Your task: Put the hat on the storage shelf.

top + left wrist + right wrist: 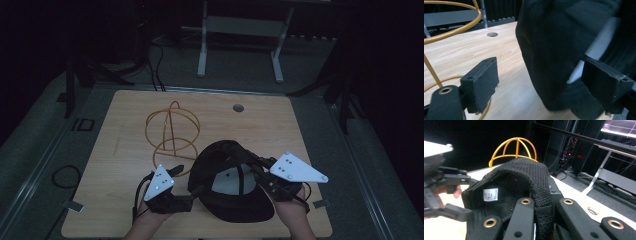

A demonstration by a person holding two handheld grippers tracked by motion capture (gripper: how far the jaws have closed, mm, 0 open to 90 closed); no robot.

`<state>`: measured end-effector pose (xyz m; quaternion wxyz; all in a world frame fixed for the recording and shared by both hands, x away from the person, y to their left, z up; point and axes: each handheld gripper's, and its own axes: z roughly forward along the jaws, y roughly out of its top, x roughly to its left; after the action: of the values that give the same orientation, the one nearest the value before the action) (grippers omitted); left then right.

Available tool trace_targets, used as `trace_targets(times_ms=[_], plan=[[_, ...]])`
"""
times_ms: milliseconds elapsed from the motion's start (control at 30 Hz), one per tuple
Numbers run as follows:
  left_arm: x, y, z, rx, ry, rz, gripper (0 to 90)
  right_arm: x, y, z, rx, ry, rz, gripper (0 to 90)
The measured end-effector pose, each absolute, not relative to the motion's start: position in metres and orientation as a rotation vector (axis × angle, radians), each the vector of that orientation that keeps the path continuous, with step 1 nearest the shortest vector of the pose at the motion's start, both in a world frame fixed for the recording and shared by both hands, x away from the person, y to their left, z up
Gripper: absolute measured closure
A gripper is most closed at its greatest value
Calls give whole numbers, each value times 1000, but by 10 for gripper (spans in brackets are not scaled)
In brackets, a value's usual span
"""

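A black cap (220,165) lies on the wooden table (120,160) at the front middle, with its pale inside (232,181) turned up and its brim (240,210) toward me. My right gripper (246,161) reaches in from the right and is shut on the cap's black woven band (539,182); the right gripper view looks into the cap past a white label (490,194). My left gripper (196,192) stands open at the cap's left edge. In the left gripper view its jaws are wide apart, with the cap's black fabric (549,50) between them and the left pad (482,80) apart from it.
A gold wire cap stand (171,131) sits just behind and left of the cap, close to the left gripper (541,85). A round hole (238,107) is in the table's far side. A white-legged frame (240,30) stands on the floor beyond the table.
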<state>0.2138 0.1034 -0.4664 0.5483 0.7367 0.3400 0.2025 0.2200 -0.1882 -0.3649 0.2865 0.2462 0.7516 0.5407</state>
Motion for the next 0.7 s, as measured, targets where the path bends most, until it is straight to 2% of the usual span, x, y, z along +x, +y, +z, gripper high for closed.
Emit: trace_targets(times_ms=[67, 100, 133, 233, 267, 300, 400, 700], plan=[[215, 102, -467, 1733, 811, 500, 278, 219, -187, -365, 653, 2016, 1450, 870], [218, 100, -469, 1719, 817, 505, 278, 218, -186, -366, 649, 2019, 1454, 870], [218, 99, -469, 1710, 823, 508, 389, 216, -184, -366, 639, 2034, 1469, 870], [220, 97, -471, 1711, 845, 519, 590, 215, -183, -367, 629, 2041, 1463, 870], [221, 96, -473, 1704, 869, 505, 590, 214, -183, -368, 631, 2045, 1472, 869], [222, 97, -474, 1701, 877, 509, 694, 214, -182, -368, 628, 2049, 1473, 870], [222, 97, -474, 1681, 894, 521, 853, 212, -181, -369, 625, 2058, 1465, 869], [221, 98, -463, 1665, 870, 551, 888, 206, -185, -376, 645, 2055, 1500, 866]])
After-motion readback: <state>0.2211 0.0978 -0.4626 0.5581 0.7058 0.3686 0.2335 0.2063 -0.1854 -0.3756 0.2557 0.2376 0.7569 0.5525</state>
